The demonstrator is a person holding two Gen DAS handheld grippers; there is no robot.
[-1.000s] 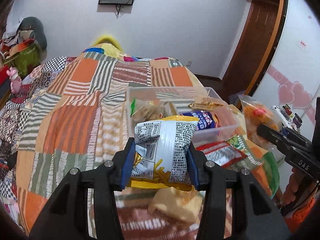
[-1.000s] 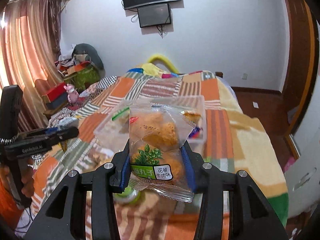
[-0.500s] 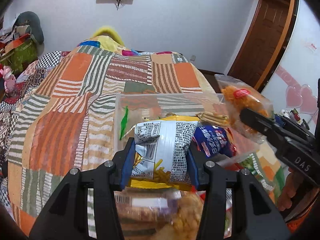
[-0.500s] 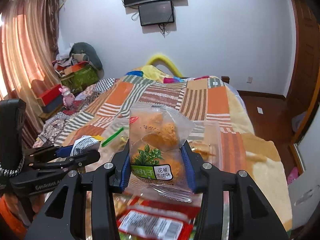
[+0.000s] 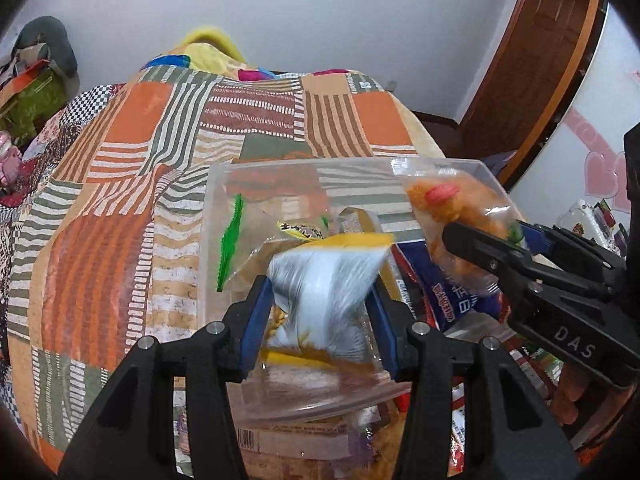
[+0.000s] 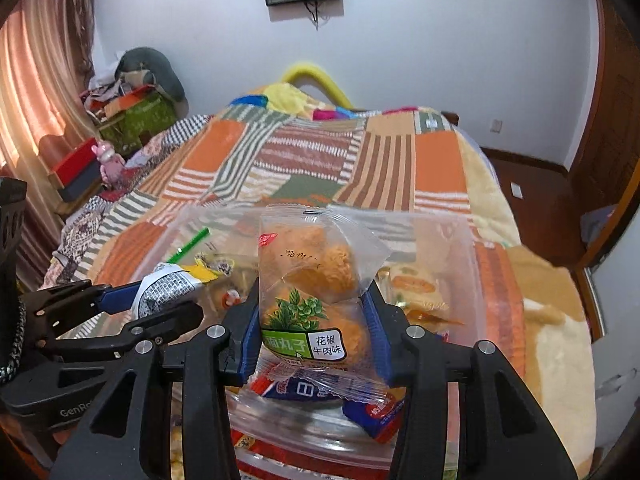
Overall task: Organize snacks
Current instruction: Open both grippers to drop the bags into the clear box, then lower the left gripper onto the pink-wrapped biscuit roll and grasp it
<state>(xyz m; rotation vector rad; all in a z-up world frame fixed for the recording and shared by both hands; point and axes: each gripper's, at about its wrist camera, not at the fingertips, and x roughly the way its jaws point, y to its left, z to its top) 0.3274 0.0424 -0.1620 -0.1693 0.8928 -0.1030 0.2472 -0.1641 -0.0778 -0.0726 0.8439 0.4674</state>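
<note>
Clear plastic bin sits on the bed near its foot end and already holds loose snacks. Left gripper jaws are clamped on a silver-and-yellow bag over the bin's near wall, and right gripper jaws are clamped on a clear meatball pack over the bin's right side. Both packs are held above the open bin, likely so they drop straight in when released; more packets lie on the bed by the near edge.
</note>
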